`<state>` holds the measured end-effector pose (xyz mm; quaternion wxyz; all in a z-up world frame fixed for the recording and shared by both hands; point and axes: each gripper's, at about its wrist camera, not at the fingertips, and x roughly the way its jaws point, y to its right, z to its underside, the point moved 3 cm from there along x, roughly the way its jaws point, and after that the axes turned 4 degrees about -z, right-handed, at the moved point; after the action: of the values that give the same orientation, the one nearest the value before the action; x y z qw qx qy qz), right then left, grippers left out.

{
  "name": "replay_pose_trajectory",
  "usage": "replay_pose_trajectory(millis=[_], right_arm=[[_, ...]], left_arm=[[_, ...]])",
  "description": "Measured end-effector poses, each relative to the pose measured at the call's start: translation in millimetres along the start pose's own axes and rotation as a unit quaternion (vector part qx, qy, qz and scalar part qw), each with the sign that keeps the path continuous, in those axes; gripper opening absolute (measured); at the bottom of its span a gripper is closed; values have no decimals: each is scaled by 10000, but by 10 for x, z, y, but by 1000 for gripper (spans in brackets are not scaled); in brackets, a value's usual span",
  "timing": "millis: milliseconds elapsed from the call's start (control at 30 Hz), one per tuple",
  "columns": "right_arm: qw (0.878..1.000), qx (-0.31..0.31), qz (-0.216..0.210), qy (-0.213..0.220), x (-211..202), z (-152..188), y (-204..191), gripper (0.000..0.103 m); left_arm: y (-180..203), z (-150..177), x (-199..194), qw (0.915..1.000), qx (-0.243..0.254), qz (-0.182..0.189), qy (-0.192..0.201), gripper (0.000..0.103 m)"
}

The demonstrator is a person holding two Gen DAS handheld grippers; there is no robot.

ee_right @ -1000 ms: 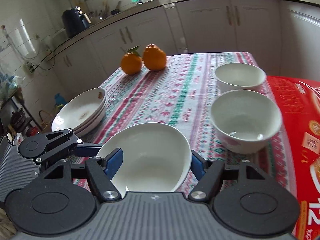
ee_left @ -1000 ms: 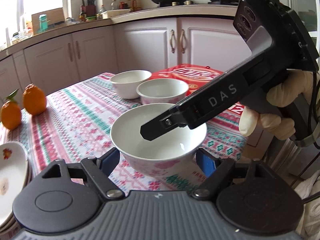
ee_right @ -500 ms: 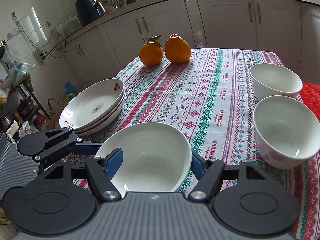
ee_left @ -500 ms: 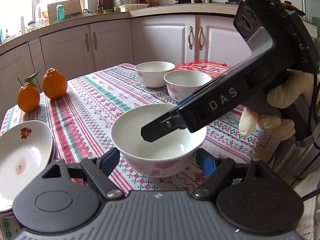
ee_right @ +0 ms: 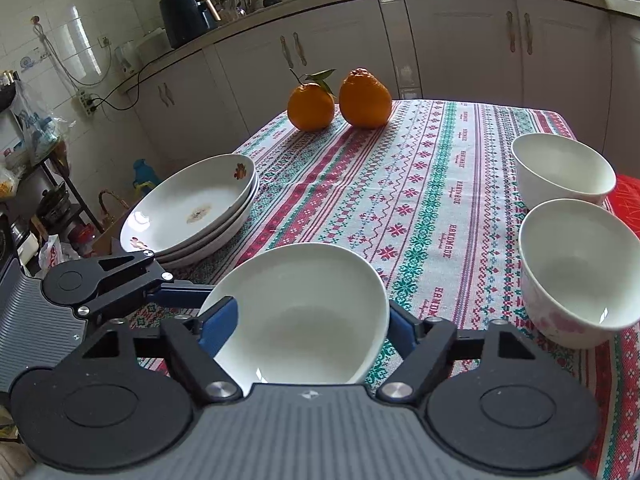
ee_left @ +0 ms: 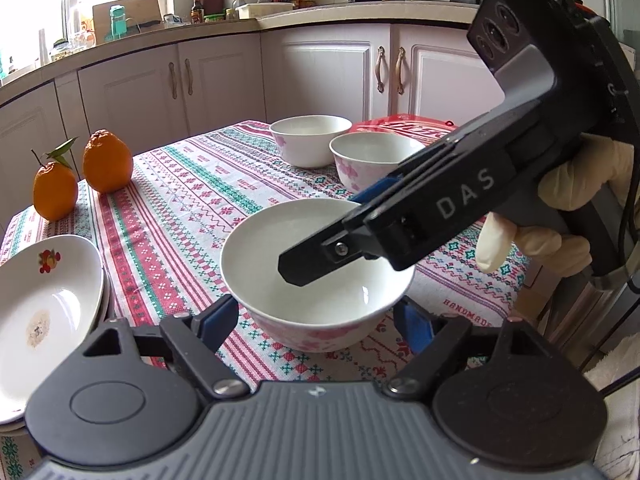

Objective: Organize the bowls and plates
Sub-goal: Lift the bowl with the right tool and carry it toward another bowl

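Note:
A white bowl (ee_left: 280, 240) with pink flowers sits on the patterned tablecloth (ee_left: 192, 200) near its front edge. My left gripper (ee_left: 316, 316) straddles it low on the sides. Its jaws are opening, with the blue pads (ee_left: 218, 320) just off the wall. My right gripper (ee_left: 328, 236) reaches in from the right. One finger is over the bowl's inside and the other is beyond its far rim. In the right wrist view the same bowl (ee_right: 304, 300) lies between the opening jaws of my right gripper (ee_right: 308, 326). The left gripper's finger (ee_right: 180, 294) meets its left rim.
Two more flowered bowls (ee_left: 310, 140) (ee_left: 372, 156) stand further back, beside a red package (ee_left: 404, 126). A stack of plates (ee_right: 192, 208) sits at the table's left edge. Two oranges (ee_right: 365, 98) (ee_right: 311, 106) are at the far side. A gloved hand (ee_left: 560, 208) holds the right gripper.
Both grippers have swung with the bowl toward the plates' side, away from the two other bowls. The right gripper's pads have spread a little wider around the bowl.

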<state>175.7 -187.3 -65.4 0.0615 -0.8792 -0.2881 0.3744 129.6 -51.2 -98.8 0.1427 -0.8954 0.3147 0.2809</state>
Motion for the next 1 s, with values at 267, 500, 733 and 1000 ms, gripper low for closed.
replay_pose_trajectory(millis=[267, 500, 733, 1000], right_arm=[[9994, -121, 125, 295, -243, -3, -16, 103], [9962, -175, 537, 669, -611, -3, 115, 103], [9889, 112, 1148, 933, -933, -57, 503, 103], [9835, 484, 1502, 886, -1055, -115, 990, 103]], left_arm=[[-8, -25, -158, 9999, -64, 141, -62, 90], [62, -266, -351, 9996, 135, 191, 172, 90], [298, -627, -139, 9980, 255, 358, 456, 92], [683, -861, 452, 9990, 185, 164, 371, 92]])
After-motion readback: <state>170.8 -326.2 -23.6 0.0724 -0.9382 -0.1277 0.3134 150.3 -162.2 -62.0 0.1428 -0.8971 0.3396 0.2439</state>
